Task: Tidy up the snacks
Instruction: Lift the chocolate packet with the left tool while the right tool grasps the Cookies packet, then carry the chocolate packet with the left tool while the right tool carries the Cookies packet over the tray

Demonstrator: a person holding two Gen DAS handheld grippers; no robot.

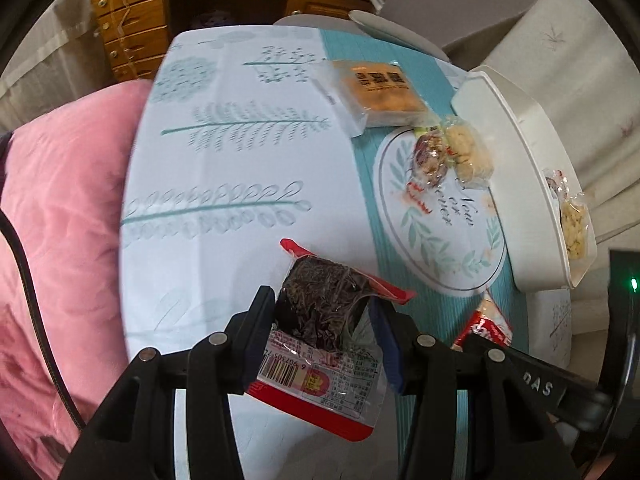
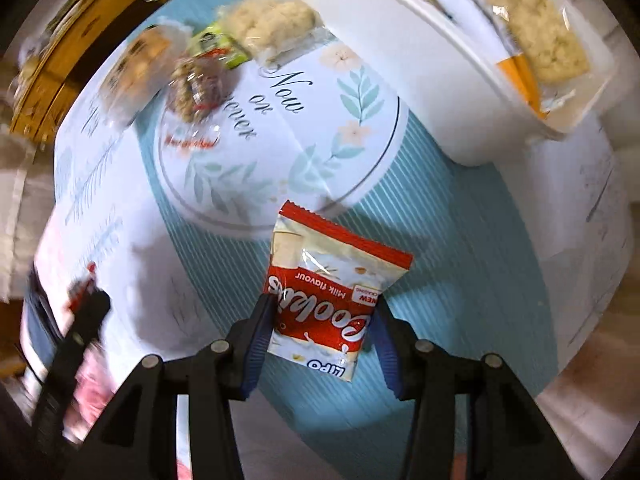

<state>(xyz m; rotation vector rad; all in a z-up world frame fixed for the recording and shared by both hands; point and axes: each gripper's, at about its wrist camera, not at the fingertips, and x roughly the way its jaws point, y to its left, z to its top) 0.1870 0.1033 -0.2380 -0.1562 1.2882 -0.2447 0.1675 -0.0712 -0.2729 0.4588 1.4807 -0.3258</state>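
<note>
While the left claw [image 1: 322,320] is pinching one clear, red-edged packet of dark shredded snack [image 1: 320,312] above the counter [image 1: 224,152], the right claw [image 2: 322,320] is pinching one red-and-white biscuit pouch [image 2: 332,288] reading "LIPO", "Milk flavour" and "NEW". Three more snacks are lying on the counter: an orange boxed pack [image 1: 376,92], a nut bar [image 1: 430,156] and a pale puffed cake [image 1: 470,152], near a round print reading "Now or never" [image 2: 276,116]. One puffed cake [image 2: 536,32] is sitting in the white tray [image 2: 460,92].

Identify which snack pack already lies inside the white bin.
The pale puffed-rice pack in the white bin; the others lie on the table or sit in grippers.
</note>
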